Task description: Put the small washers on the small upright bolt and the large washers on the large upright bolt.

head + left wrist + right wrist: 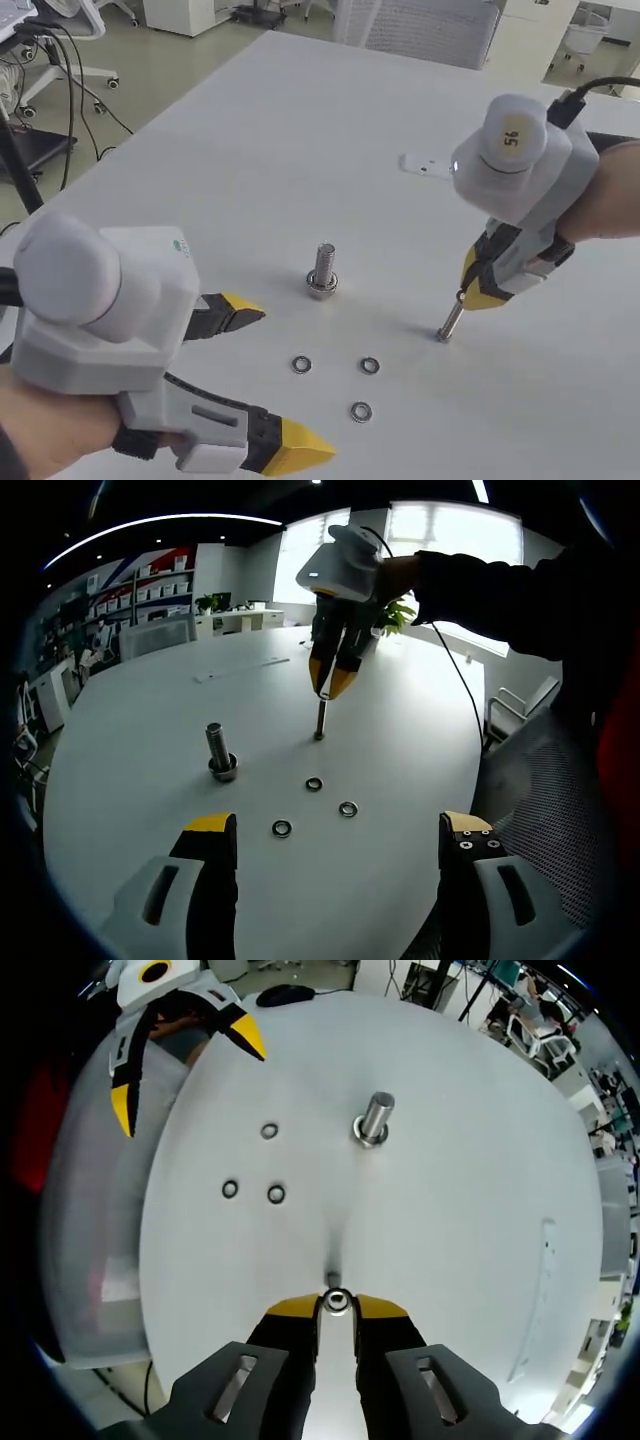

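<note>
The large bolt (322, 270) (218, 748) (375, 1117) stands upright mid-table with a ring at its base. The small bolt (450, 322) (320, 718) (337, 1301) stands slightly tilted to its right, lower end on the table. My right gripper (478, 296) (331, 683) (337, 1307) is shut on its top end. Three small washers (301, 364) (369, 365) (361, 411) lie flat on the table in front of the bolts, and appear as washers (314, 783) (269, 1131) in both gripper views. My left gripper (275, 382) (338, 825) (185, 1075) hovers open near them, holding nothing.
A flat white piece (425, 165) (240, 668) lies farther back on the white table (250, 150). An office chair (430, 28) stands at the table's far edge. Cables and a chair base (60, 70) sit on the floor to the left.
</note>
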Tool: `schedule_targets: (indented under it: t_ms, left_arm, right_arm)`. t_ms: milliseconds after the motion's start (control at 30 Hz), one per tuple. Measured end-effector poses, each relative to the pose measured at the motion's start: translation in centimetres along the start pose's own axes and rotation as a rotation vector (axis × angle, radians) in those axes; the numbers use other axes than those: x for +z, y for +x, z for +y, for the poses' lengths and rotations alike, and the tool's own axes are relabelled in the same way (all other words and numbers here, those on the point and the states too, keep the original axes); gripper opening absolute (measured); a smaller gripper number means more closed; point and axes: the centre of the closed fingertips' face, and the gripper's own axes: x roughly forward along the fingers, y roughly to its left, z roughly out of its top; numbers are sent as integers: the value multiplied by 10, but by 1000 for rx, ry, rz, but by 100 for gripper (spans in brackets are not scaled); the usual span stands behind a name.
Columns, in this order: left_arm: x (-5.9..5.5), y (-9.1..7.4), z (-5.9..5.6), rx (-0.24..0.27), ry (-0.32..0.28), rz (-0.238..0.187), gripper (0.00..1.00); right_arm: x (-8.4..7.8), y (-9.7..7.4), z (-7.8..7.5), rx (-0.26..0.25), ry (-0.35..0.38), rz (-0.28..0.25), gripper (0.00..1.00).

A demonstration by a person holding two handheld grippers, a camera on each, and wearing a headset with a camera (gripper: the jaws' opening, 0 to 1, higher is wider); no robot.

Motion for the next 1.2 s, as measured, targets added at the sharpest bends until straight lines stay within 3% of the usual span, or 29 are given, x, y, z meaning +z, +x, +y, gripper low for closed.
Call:
schedule_targets:
  t_ms: [833, 1200]
  left_arm:
    - [-3, -1, -3, 3, -3, 1, 82]
    - [-4, -1, -3, 3, -5, 4, 82]
  right_arm:
    - [-3, 9, 6, 18, 9, 6, 14]
    - [-6, 27, 7, 34, 12, 21, 14]
